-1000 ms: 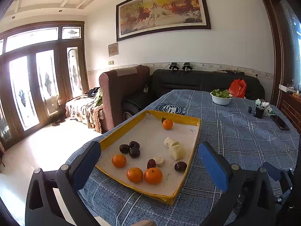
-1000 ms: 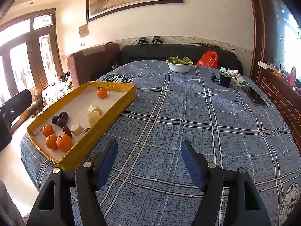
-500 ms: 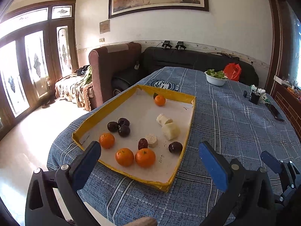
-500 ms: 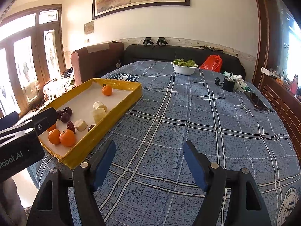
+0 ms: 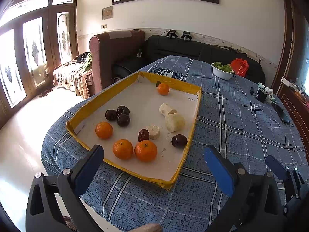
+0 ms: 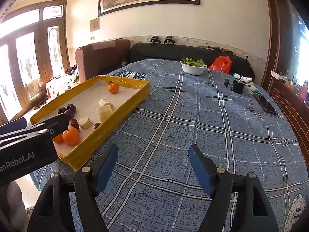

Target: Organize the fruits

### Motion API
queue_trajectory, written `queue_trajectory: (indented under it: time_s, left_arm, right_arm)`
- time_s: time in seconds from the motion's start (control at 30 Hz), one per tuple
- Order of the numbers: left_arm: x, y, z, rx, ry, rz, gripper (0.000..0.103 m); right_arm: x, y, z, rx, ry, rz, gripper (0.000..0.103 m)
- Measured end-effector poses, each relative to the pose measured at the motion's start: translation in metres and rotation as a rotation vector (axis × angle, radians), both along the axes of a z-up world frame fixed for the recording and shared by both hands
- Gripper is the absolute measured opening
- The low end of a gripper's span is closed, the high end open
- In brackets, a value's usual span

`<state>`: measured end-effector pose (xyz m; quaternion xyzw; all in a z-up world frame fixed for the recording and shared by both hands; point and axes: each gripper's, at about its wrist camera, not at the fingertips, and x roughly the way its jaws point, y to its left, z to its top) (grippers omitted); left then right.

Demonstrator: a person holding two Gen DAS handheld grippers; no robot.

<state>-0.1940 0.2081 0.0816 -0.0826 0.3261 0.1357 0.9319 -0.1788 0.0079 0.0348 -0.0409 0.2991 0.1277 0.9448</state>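
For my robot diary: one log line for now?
left hand-held gripper: open, empty | right hand-held gripper: open, empty | oranges: in yellow tray

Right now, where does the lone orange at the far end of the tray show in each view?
Left wrist: the lone orange sits upper centre, by the far wall of the tray.
Right wrist: it sits left of centre, near the tray's far end.
Shared landmark: the white bowl of greens on the cloth, beyond the tray in both views.
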Motion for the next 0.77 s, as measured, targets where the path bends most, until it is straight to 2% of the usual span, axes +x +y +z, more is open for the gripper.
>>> queue_trajectory:
  time_s: [0.47, 0.77]
  left_arm:
    - [0.004, 0.009, -0.005, -0.035, 0.018, 0.001, 0.103]
    - [0.002, 0.021, 0.005, -0.032, 0.016, 0.025, 0.103]
  right_arm:
    - [-0.004, 0.009, -0.003, -0.017, 0.001, 0.024, 0.080]
    - [-0.006, 0.015, -0.004, -0.018, 0.002, 0.048, 0.080]
